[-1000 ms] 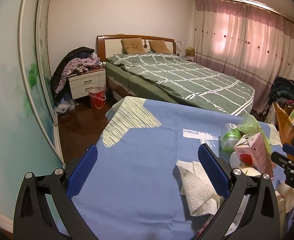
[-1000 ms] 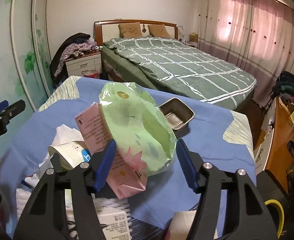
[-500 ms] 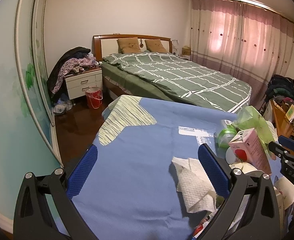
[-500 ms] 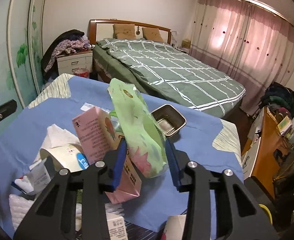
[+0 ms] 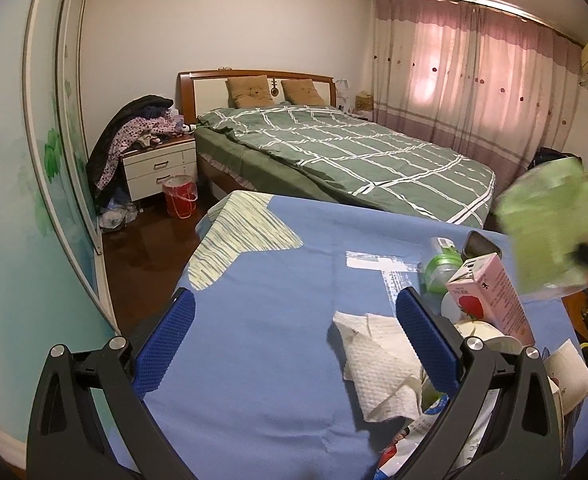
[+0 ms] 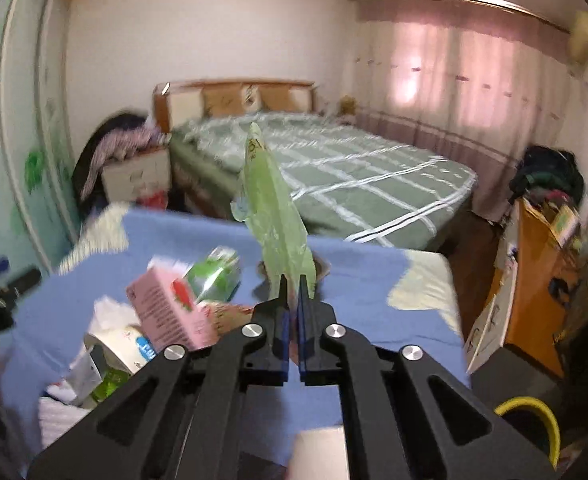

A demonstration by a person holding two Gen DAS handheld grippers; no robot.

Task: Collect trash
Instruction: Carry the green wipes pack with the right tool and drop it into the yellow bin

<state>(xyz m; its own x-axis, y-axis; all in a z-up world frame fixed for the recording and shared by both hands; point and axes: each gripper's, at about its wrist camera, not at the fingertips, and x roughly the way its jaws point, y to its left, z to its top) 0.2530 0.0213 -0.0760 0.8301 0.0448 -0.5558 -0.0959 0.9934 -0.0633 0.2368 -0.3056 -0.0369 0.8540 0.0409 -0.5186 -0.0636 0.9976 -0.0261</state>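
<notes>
I have the green plastic wrapper (image 6: 277,220) pinched flat between my right gripper (image 6: 293,312) at the centre of the right wrist view, lifted above the blue tablecloth (image 6: 358,276). In the left wrist view it hangs blurred at the right edge. It could slip out if I swing fast, since only its thin lower edge is clamped. The pink carton (image 6: 170,304), the paper towel (image 5: 378,364) and other litter lie at lower left. My left gripper (image 5: 294,340) is spread wide over bare cloth, holding nothing. 1 second ago the right jaws stood apart around the puffed wrapper, which rested on the pile; now they are pressed together and it is raised.
</notes>
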